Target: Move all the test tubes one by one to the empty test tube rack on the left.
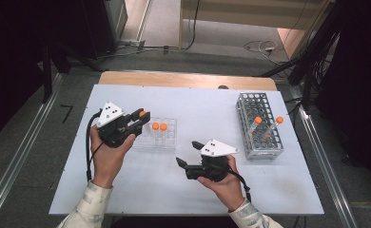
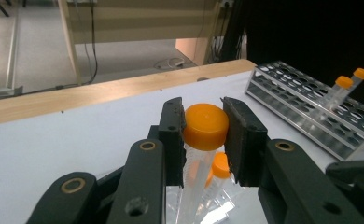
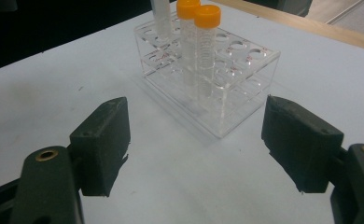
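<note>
The tube (image 2: pixel 196 186) is a clear plastic cylinder with printed graduation marks running down its side and a broad, round orange cap (image 2: pixel 206 126) on top. It is hanging upright in the left tool (image 2: pixel 205 140), whose two black jaws are pressing against opposite sides of the cap. In the high view the left tool (image 1: pixel 140 118) is holding the cap just at the left edge of the clear rack (image 1: pixel 157 134), above the tabletop (image 1: pixel 126 190).

Directly under the held tube in the left gripper view, a second orange-capped tube (image 2: pixel 220 168) is standing in the clear rack. From the right gripper view the clear rack (image 3: pixel 227 93) is showing as a see-through acrylic block with rows of round holes, and two capped tubes (image 3: pixel 199 46) are standing side by side in it, with the lower part of a further clear tube (image 3: pixel 160 18) showing at its far corner.

The right tool (image 3: pixel 196 149) is hovering with its jaws spread wide apart and nothing between them, pointing toward the clear rack. In the high view the right tool (image 1: pixel 186 154) is sitting near the middle of the tabletop, to the right of the clear rack and apart from it.

Farther right, a metal rack (image 1: pixel 259 126) is lying on the tabletop, and two more orange-capped tubes (image 1: pixel 268 124) are leaning in it at a slant.
</note>
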### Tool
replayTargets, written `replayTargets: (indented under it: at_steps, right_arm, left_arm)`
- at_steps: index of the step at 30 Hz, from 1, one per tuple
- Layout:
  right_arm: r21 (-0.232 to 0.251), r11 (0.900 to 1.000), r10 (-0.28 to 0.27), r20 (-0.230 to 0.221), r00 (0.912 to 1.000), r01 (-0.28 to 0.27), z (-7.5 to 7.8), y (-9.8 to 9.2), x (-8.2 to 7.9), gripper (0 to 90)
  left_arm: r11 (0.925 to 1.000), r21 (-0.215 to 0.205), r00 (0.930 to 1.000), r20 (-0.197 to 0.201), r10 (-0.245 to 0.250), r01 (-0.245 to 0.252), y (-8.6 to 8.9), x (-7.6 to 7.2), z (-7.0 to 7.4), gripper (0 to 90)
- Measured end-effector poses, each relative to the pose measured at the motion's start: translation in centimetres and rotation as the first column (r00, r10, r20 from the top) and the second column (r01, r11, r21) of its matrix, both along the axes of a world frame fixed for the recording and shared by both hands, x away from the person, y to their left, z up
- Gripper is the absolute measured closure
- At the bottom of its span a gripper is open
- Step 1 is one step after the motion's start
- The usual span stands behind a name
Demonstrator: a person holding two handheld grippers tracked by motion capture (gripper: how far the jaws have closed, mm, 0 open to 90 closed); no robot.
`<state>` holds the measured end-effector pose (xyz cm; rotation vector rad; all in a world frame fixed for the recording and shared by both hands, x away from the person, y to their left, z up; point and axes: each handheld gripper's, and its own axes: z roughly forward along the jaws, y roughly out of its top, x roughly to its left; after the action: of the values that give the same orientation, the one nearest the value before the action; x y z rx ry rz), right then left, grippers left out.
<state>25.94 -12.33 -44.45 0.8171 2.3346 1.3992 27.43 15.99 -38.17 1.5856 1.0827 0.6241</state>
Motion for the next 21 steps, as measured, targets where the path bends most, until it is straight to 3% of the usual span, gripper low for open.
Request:
replayTargets:
  at_steps: [8, 21]
  right_arm:
    - [0.006, 1.0, -0.006, -0.003, 1.0, 0.007, 0.0, -0.2, 0.0, 22.4]
    - [0.005, 1.0, -0.006, -0.006, 1.0, 0.006, 0.0, -0.2, 0.0, 22.4]
  left_arm:
    - [0.9988, 0.042, 0.9997, -0.001, 0.024, -0.024, -0.3, 1.0, -0.5, 70.1]
    - [0.9975, 0.058, 0.9991, -0.015, 0.04, -0.039, -0.5, 1.3, -2.4, 70.1]
